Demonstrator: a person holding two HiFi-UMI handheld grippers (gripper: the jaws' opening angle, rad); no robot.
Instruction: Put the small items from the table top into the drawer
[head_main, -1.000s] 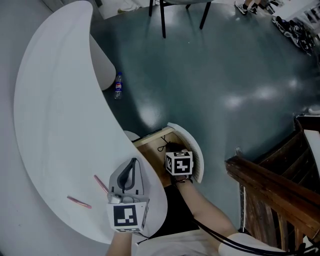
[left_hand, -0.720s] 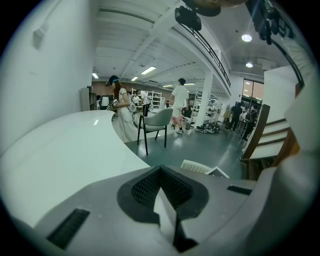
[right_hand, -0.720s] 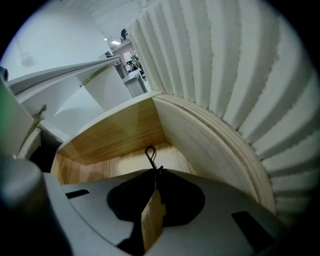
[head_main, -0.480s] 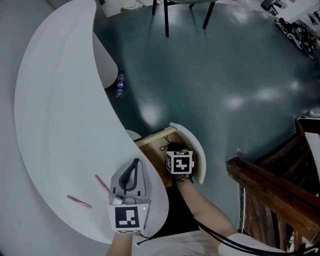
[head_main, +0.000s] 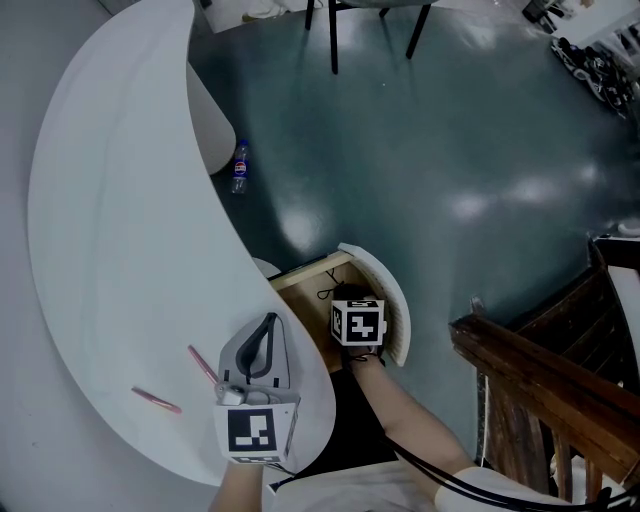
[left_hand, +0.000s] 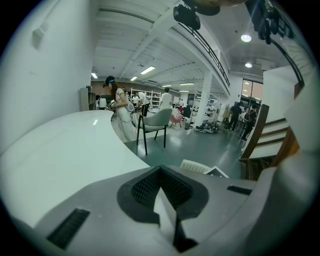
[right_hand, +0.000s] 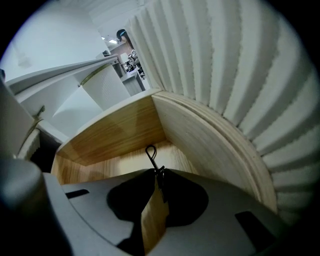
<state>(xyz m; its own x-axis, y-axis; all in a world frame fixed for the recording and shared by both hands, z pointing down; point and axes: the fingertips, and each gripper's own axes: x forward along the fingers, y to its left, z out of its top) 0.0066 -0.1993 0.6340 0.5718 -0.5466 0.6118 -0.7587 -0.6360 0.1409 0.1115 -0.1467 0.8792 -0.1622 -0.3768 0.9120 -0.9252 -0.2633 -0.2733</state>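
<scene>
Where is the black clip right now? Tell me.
Right gripper view: the black clip is pinched at the tips of the right gripper, above the floor of the open wooden drawer.

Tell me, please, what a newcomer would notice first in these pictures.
The right gripper holds a black binder clip over the open wooden drawer. Two thin pink sticks lie on the white curved table, beside the shut left gripper.

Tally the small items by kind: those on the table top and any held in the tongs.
Pink sticks, on the table: 2
Clip, in the right tongs: 1
Total: 3
</scene>
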